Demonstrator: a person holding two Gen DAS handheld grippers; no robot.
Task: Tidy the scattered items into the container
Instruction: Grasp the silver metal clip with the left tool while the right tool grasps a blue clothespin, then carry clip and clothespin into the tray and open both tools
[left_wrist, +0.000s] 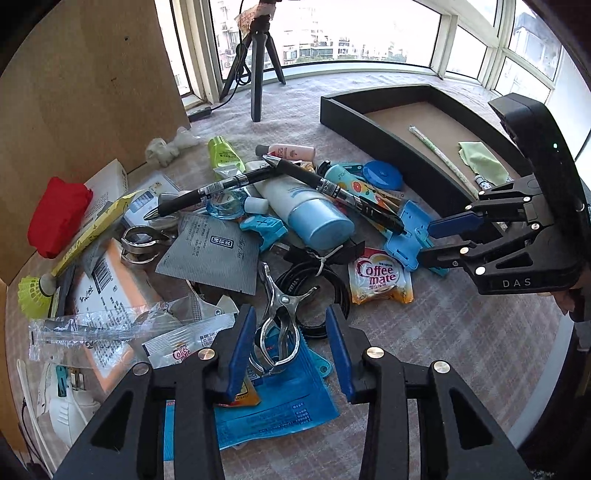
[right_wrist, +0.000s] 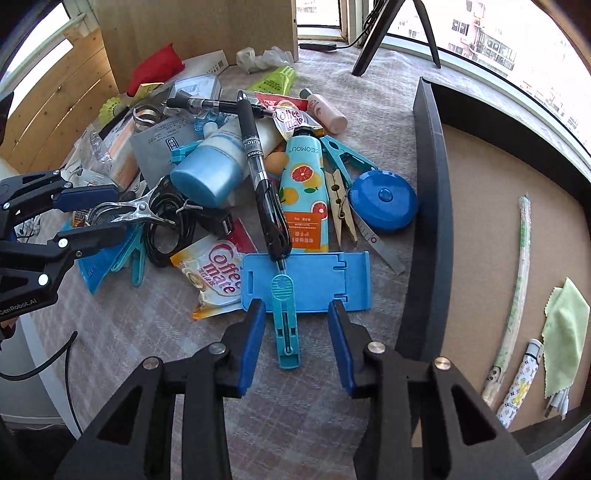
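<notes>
Between the left gripper's (left_wrist: 291, 343) half-open, non-gripping fingers lay a metal clip (left_wrist: 279, 325): stiff, slippery, best pinched mid-body. The right gripper (right_wrist: 295, 339) straddled, untouched, a light teal peg (right_wrist: 285, 317) beside the tray (right_wrist: 428, 192).

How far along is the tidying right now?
Barely begun. The tray holds only a cloth, a straw and a few small bits. Left tongs straddle the metal clip, right tongs the teal clip. The pile remains.

Daylit bay windows (left_wrist: 332, 33); wooden panel (left_wrist: 92, 74)
</notes>
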